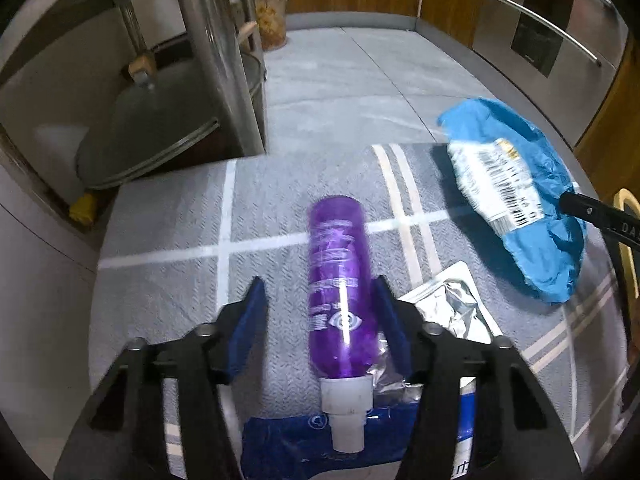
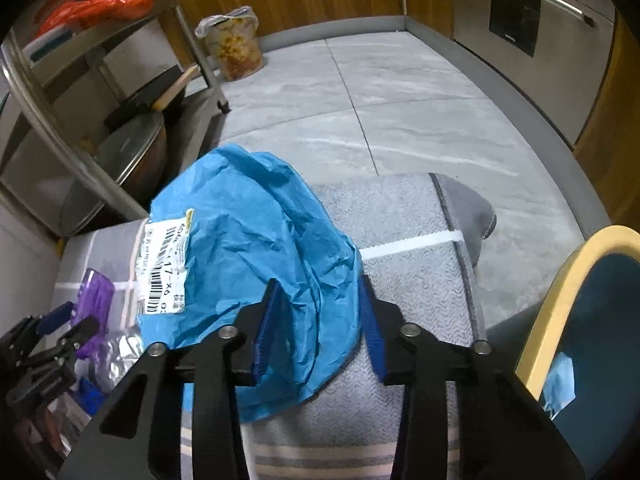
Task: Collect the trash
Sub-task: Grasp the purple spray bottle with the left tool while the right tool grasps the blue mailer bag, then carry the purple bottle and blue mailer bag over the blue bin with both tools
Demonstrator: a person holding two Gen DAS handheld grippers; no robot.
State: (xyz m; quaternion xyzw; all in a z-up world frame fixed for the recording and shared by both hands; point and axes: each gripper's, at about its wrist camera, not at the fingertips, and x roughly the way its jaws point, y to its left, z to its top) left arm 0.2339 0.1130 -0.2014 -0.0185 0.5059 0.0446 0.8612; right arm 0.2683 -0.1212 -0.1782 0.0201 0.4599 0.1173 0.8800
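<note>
On grey cloth (image 1: 168,240): purple bottle (image 1: 340,276) (white-capped), lying.

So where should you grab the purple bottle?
Grab the purple bottle around the middle of its body, coming down from above with a finger on each long side. It lies flat on the cloth, cap toward the left gripper, so its round sides are free.

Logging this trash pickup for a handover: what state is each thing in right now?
purple bottle: lying down, white cap on, between the left gripper pads
blue mailer bag: crumpled, flat edge between the right gripper pads
silver foil pouch: flattened, crinkled
lined trash bin: upright, open
</note>
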